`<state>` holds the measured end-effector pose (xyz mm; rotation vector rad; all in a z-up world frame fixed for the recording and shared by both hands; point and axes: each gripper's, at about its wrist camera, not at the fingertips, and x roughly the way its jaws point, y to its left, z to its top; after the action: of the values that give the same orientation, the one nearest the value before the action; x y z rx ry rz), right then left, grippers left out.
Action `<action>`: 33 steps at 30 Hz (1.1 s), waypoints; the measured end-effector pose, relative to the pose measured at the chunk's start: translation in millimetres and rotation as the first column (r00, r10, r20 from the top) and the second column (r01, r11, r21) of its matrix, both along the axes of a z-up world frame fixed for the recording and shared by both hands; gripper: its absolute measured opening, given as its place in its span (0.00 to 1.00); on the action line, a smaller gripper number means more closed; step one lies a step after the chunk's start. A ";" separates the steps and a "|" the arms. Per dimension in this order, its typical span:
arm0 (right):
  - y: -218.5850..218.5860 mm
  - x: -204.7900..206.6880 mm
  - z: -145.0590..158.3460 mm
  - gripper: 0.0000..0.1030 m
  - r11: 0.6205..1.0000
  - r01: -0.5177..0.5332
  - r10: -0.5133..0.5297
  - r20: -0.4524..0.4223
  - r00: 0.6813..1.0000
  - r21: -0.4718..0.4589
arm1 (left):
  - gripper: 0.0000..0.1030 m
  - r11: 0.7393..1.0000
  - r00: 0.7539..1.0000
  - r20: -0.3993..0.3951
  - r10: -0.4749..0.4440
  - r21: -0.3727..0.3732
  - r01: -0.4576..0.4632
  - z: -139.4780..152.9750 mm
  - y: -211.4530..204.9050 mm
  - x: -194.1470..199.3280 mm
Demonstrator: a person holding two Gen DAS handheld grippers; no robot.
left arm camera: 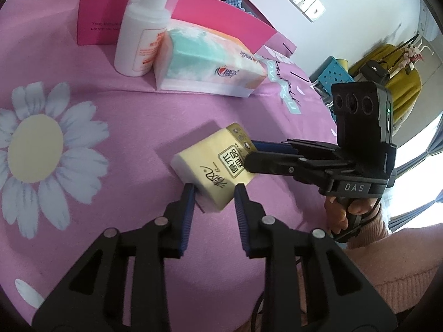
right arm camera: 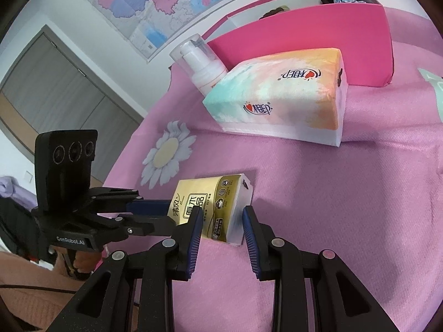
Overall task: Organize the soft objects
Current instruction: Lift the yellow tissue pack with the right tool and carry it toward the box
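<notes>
Gold-wrapped tissue pack [left arm camera: 214, 170] lies tilted on the pink bedspread [left arm camera: 116, 110], its long axis running diagonally between both tools. The left gripper [left arm camera: 213, 191] straddles its near corner, the right gripper [right arm camera: 221, 211] its opposite end; each looks narrowly parted around the pack, though whether the pads actually press is unclear.

The right gripper [left arm camera: 250, 156] is showing "DAS" on its body; the left gripper [right arm camera: 171, 215] is showing "GenRobot.AI". The pink box [left arm camera: 97, 19] at the bedspread's far edge is showing "THE COLOR" and "LOVE IS ME", partly hidden.
</notes>
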<state>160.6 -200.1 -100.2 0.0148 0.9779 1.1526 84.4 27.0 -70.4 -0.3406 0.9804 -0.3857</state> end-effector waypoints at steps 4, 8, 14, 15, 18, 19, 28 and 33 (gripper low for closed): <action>-0.4 -4.8 1.5 0.30 1.000 0.004 -0.004 0.020 1.000 -0.005 | 0.30 1.000 1.000 0.002 0.007 0.003 -0.007 0.7 -1.4 3.1; -3.7 -7.3 2.8 0.30 1.000 0.013 -0.013 0.023 1.000 0.002 | 0.30 1.000 1.000 0.015 -0.002 0.001 0.002 4.0 -2.1 4.9; -10.4 -6.3 6.8 0.30 0.999 0.030 -0.031 0.035 0.999 0.012 | 0.30 1.000 1.000 0.029 -0.013 0.003 0.013 8.1 -6.2 11.6; -11.6 -6.3 7.2 0.30 0.999 0.035 -0.035 0.035 0.999 0.014 | 0.30 1.000 0.999 0.029 -0.013 0.004 0.013 8.4 -6.8 11.6; -14.8 -5.9 7.2 0.30 0.999 0.039 -0.039 0.038 0.999 0.016 | 0.30 1.000 0.999 0.034 -0.015 0.008 0.015 9.6 -9.4 14.1; -16.0 -5.8 7.2 0.30 0.999 0.042 -0.042 0.036 0.998 0.018 | 0.30 1.000 0.999 0.036 -0.017 0.008 0.016 9.9 -9.3 14.1; -22.7 -3.6 13.2 0.30 0.998 0.055 -0.057 0.047 0.997 0.033 | 0.30 1.000 0.998 0.053 -0.025 0.010 0.024 14.8 -12.6 16.2; -27.5 -0.1 17.8 0.30 0.998 0.053 -0.055 0.054 0.997 0.041 | 0.30 1.000 0.998 0.061 -0.027 0.008 0.027 17.6 -14.9 15.8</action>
<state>160.5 -227.6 -82.4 0.0404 0.9010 1.1168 100.2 12.1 -52.8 -0.3076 0.9275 -0.4150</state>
